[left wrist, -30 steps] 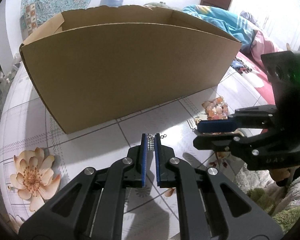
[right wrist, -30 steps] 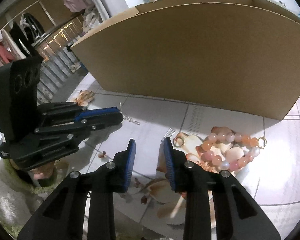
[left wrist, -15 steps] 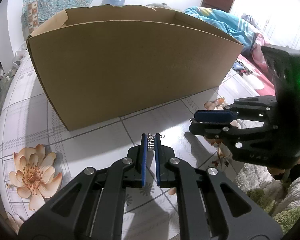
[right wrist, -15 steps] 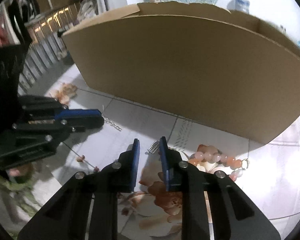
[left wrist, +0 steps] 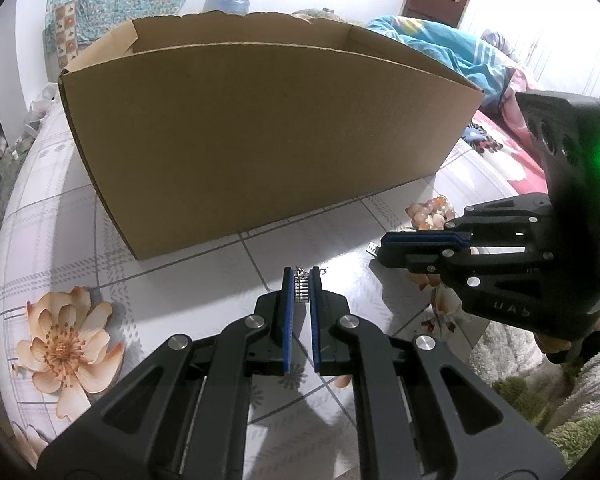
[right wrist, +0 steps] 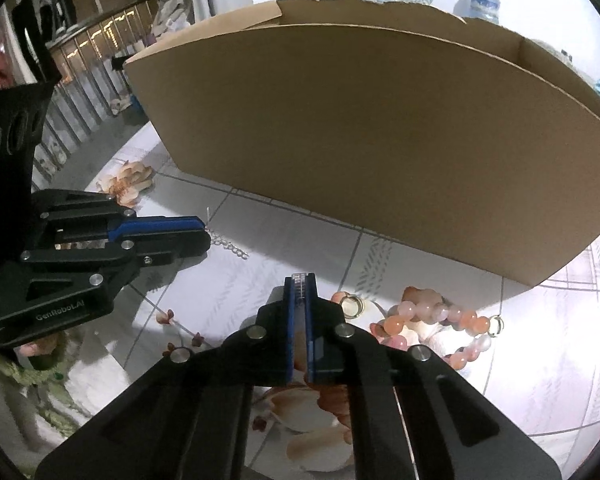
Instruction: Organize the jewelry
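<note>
My left gripper (left wrist: 301, 279) is shut on a short silver rhinestone strip (left wrist: 301, 291) with a fine chain (right wrist: 229, 246) trailing from it onto the cloth. My right gripper (right wrist: 300, 283) is closing, and its pads press on a small clear rhinestone bar (right wrist: 300, 278) that sticks out at the tips. In the left wrist view the right gripper (left wrist: 383, 245) is at the right, just above the table. A pink and orange bead bracelet (right wrist: 432, 317) lies to its right, with a gold ring (right wrist: 351, 306) beside it. The open cardboard box (left wrist: 260, 140) stands right behind both.
The table carries a white tiled cloth with lotus prints (left wrist: 66, 342). A bed with blue and pink bedding (left wrist: 452, 60) is at the back right. A fuzzy green sleeve (left wrist: 540, 400) shows at the lower right. A railing (right wrist: 80, 76) runs along the left.
The right gripper's jaws have gone from wide apart to shut on the small rhinestone bar, shifting slightly left of the bracelet. The left gripper keeps its grip and place.
</note>
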Demonstrator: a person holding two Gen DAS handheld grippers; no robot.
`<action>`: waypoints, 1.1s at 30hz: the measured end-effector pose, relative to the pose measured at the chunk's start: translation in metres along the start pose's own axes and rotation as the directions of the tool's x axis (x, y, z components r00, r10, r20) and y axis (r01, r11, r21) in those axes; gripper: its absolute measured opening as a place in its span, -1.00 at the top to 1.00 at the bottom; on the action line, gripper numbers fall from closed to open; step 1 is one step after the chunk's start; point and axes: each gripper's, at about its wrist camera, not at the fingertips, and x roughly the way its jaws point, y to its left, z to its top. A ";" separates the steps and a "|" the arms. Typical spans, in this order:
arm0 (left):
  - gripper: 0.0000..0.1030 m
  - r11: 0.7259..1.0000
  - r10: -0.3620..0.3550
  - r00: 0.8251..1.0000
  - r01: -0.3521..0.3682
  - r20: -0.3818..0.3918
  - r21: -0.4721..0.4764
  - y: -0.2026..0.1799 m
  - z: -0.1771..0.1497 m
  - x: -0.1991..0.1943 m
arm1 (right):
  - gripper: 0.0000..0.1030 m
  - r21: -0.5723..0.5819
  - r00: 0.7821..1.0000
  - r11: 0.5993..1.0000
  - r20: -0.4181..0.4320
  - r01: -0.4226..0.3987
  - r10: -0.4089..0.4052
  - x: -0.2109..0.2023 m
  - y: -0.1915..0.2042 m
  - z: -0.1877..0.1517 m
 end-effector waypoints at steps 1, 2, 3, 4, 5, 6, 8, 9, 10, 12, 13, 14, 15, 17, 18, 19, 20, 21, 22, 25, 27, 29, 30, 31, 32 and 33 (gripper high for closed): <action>0.87 1.000 -0.001 1.000 0.001 0.002 -0.001 0.000 0.000 0.000 | 0.91 0.004 1.000 1.000 -0.001 -0.005 0.005 0.000 0.000 0.000; 0.87 1.000 -0.002 1.000 0.002 0.002 -0.001 0.001 0.000 -0.001 | 0.91 0.009 1.000 1.000 -0.002 -0.012 0.012 -0.001 -0.001 -0.001; 0.87 1.000 -0.002 1.000 0.002 0.004 -0.001 0.000 0.000 -0.001 | 0.91 0.010 1.000 1.000 -0.001 -0.015 0.015 -0.001 0.000 -0.001; 0.87 1.000 -0.002 1.000 0.002 0.006 0.000 0.001 0.000 -0.002 | 0.91 0.011 1.000 1.000 0.000 -0.017 0.017 -0.002 0.000 -0.002; 0.87 1.000 -0.003 1.000 0.003 0.007 0.000 0.002 -0.001 -0.003 | 0.91 0.012 1.000 1.000 0.002 -0.020 0.020 -0.003 0.001 -0.002; 0.87 1.000 -0.004 1.000 0.004 0.007 -0.001 0.002 -0.001 -0.003 | 0.91 0.013 1.000 1.000 0.005 -0.024 0.024 -0.005 0.001 -0.002; 0.87 1.000 -0.004 1.000 0.004 0.009 -0.003 0.003 -0.002 -0.004 | 0.91 0.014 0.999 0.999 0.015 -0.030 0.030 -0.007 0.002 -0.001; 0.87 1.000 -0.004 1.000 0.004 0.010 -0.003 0.003 -0.002 -0.005 | 0.91 0.017 0.999 0.999 0.020 -0.036 0.036 -0.009 0.003 -0.001; 0.87 1.000 -0.004 1.000 0.004 0.012 -0.003 0.004 -0.002 -0.007 | 0.91 0.020 0.999 0.999 0.024 -0.041 0.041 -0.011 0.002 0.000; 0.87 1.000 -0.005 1.000 0.005 0.019 -0.003 0.005 -0.002 -0.010 | 0.91 0.018 0.998 0.999 0.036 -0.046 0.045 -0.015 0.004 0.001; 0.87 1.000 -0.005 1.000 0.005 0.023 -0.002 0.004 -0.002 -0.012 | 0.91 0.018 0.998 0.999 0.044 -0.047 0.046 -0.019 0.004 0.001; 0.87 1.000 -0.007 1.000 0.007 0.029 -0.002 0.004 -0.001 -0.015 | 0.91 0.021 0.997 0.998 0.054 -0.054 0.053 -0.023 0.004 0.002; 0.87 1.000 -0.008 0.999 0.009 0.037 -0.003 0.003 0.001 -0.018 | 0.91 0.025 0.996 0.998 0.067 -0.059 0.058 -0.027 0.004 0.003; 0.87 1.000 -0.014 0.998 0.014 0.064 0.000 0.001 0.005 -0.029 | 0.95 0.028 0.993 0.997 0.098 -0.072 0.069 -0.038 0.004 0.005; 0.87 1.000 -0.015 0.997 0.015 0.078 0.002 0.000 0.008 -0.034 | 0.96 0.027 0.990 0.997 0.117 -0.076 0.073 -0.044 0.004 0.007; 0.87 1.000 -0.020 0.995 0.020 0.096 0.004 -0.002 0.011 -0.042 | 0.96 0.025 0.987 0.997 0.140 -0.077 0.073 -0.050 0.004 0.009; 0.87 1.000 -0.028 0.993 0.028 0.114 0.006 -0.003 0.015 -0.049 | 0.96 0.023 0.985 0.997 0.158 -0.080 0.075 -0.056 0.004 0.011; 0.87 0.999 -0.040 0.990 0.039 0.134 0.009 -0.005 0.019 -0.057 | 0.96 0.022 0.981 0.996 0.177 -0.087 0.082 -0.062 0.003 0.013; 0.87 0.999 -0.053 0.986 0.051 0.161 0.016 -0.008 0.025 -0.067 | 0.96 0.021 0.977 0.995 0.194 -0.094 0.088 -0.067 0.003 0.015; 0.87 0.997 -0.075 0.971 0.065 0.225 0.052 -0.016 0.041 -0.091 | 0.96 0.010 0.964 0.995 0.249 -0.097 0.091 -0.084 0.001 0.021; 0.87 0.995 -0.084 0.962 0.066 0.261 0.077 -0.021 0.052 -0.102 | 0.96 0.005 0.955 0.996 0.283 -0.090 0.085 -0.094 0.000 0.025; 0.87 0.994 -0.085 0.957 0.062 0.279 0.089 -0.025 0.061 -0.108 | 0.96 0.009 0.949 0.996 0.307 -0.084 0.077 -0.104 -0.003 0.026; 0.87 0.994 -0.083 0.955 0.058 0.286 0.095 -0.024 0.063 -0.111 | 0.96 0.014 0.948 0.996 0.308 -0.084 0.076 -0.106 -0.005 0.025; 0.87 0.994 -0.080 0.953 0.053 0.291 0.099 -0.025 0.065 -0.113 | 0.96 0.018 0.952 0.995 0.295 -0.095 0.085 -0.105 -0.007 0.023; 0.87 0.994 -0.077 0.954 0.051 0.290 0.099 -0.027 0.068 -0.112 | 0.96 0.028 0.955 0.995 0.285 -0.099 0.087 -0.103 -0.008 0.019; 0.87 0.994 -0.072 0.956 0.046 0.285 0.096 -0.026 0.068 -0.111 | 0.94 0.041 0.957 0.994 0.280 -0.097 0.082 -0.101 -0.010 0.015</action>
